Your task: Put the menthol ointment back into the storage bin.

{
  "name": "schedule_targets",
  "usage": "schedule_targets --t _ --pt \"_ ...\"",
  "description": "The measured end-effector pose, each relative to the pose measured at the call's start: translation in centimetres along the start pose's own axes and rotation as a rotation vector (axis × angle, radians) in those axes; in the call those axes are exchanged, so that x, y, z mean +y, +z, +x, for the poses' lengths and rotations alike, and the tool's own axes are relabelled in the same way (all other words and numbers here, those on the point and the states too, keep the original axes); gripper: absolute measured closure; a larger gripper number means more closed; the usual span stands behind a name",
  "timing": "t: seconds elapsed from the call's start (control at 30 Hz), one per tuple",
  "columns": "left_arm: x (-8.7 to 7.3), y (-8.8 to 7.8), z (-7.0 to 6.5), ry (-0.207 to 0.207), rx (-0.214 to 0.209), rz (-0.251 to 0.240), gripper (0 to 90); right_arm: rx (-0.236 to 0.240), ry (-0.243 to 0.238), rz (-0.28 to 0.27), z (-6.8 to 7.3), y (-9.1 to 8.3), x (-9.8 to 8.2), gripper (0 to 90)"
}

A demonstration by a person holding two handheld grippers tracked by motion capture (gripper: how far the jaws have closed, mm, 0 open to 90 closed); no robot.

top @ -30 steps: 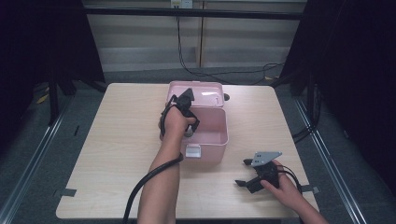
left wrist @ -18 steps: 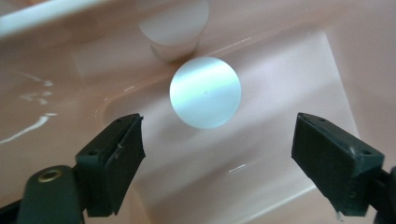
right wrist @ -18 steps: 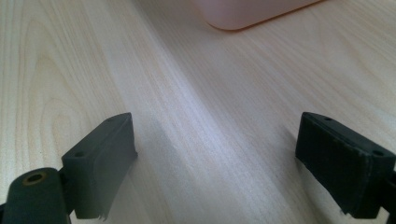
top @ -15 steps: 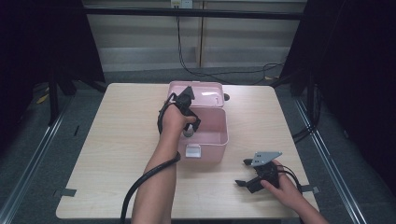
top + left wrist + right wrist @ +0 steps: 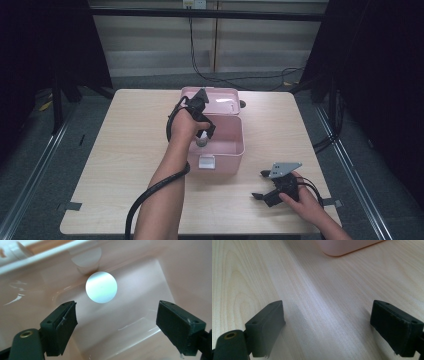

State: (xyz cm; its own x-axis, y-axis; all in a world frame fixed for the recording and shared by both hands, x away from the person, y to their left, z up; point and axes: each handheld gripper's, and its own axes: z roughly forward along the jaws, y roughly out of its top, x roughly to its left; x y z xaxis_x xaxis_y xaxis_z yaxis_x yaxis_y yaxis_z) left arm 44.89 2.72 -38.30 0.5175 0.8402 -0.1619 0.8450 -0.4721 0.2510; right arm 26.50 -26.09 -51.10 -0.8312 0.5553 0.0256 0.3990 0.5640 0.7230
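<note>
Surroundings: dark curtains stood at both sides of the high view, with cables on the grey floor (image 5: 260, 80) at the top of the frame.
Worktop: pale wood-grain worktop (image 5: 125, 135) filled the middle of the high view and ran under the right gripper in its own view.
Pink box: an open pink plastic box (image 5: 235, 135) sat at the centre of the high view, its lid (image 5: 222, 95) raised toward the top of the frame and a white latch (image 5: 206, 162) on its near wall.
White ball: a pale round ball (image 5: 101, 287) lay inside the box, in the upper middle of the left gripper view, near the box wall.
Left gripper: the left gripper (image 5: 202, 131) was held over the box interior, pointing down into it; its fingers (image 5: 62, 325) stood wide apart, holding nothing, with the ball beyond them and untouched.
Right gripper: the right gripper (image 5: 260, 185) rested on the worktop at the lower right of the high view, well apart from the box; its fingers (image 5: 265, 325) were spread wide over bare wood.
</note>
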Motion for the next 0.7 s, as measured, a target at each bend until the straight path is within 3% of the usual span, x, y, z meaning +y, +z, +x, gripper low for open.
schedule_targets --t 0.33,0.7 --pt "0.2 -1.9 -0.6 0.006 -0.006 -0.003 16.6 -0.002 0.002 0.0 0.0 0.0 0.0 11.5" --pt "0.0 -4.2 -0.2 0.011 -0.003 -0.026 17.0 0.001 0.005 0.003 0.0 0.0 0.0 11.5"
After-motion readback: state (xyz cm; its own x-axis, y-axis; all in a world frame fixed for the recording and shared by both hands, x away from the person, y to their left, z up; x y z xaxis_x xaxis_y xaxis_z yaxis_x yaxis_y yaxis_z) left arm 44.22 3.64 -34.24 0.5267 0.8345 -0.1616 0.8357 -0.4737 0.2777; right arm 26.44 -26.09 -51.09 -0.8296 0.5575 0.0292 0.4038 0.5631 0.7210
